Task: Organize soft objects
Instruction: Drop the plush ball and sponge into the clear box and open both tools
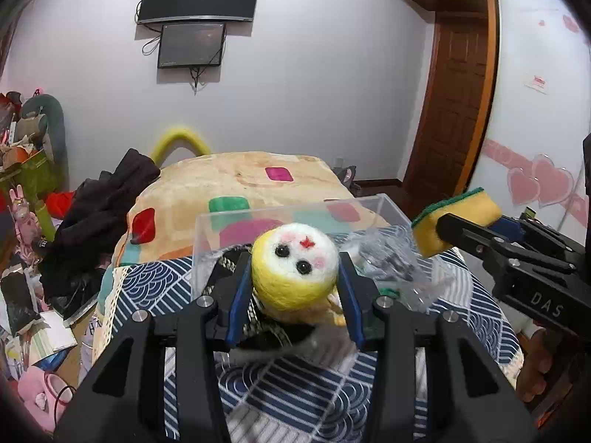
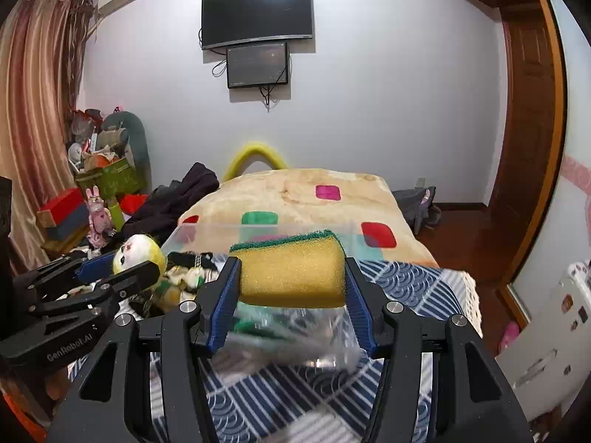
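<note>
While the left gripper [image 1: 294, 277] clamps the round yellow-and-white felt doll head [image 1: 294, 263] between its blue-padded fingers [image 1: 238, 295], the right gripper [image 2: 291, 284] pinches a yellow sponge with a green scouring layer [image 2: 291, 271]. Both are held above the blue-and-white patterned cloth [image 1: 306, 395]. Just beyond them stands a clear plastic box [image 1: 295, 210], with crinkled transparent wrapping [image 1: 391, 262] beside it. Farther off lies a beige blanket with coloured squares [image 1: 236, 181], then a dark wall-mounted television [image 2: 256, 14].
</note>
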The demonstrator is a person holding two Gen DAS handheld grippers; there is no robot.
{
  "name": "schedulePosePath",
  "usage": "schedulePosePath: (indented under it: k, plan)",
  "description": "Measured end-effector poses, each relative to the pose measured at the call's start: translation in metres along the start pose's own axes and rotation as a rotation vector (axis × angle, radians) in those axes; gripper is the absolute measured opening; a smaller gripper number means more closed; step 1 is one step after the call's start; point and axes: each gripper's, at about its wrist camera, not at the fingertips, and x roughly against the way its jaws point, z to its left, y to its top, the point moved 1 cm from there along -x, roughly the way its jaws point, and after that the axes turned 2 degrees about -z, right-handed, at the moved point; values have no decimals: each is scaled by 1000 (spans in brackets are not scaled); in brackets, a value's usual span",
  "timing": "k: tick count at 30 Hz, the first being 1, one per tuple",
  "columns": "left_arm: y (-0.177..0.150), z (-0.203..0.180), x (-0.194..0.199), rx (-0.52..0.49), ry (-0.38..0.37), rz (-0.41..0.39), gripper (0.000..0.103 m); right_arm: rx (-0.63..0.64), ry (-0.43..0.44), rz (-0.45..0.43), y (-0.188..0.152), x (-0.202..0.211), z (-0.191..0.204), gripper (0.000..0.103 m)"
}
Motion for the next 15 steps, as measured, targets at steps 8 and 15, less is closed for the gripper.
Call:
schedulePosePath:
  k: [8, 15]
  plan:
    - [-2, 12, -49, 29, 16, 58, 44, 29, 13, 85, -6, -50, 12, 51]
    - [-17, 22, -81, 59, 0, 127, 46, 50, 26, 185, -25, -75, 14, 55]
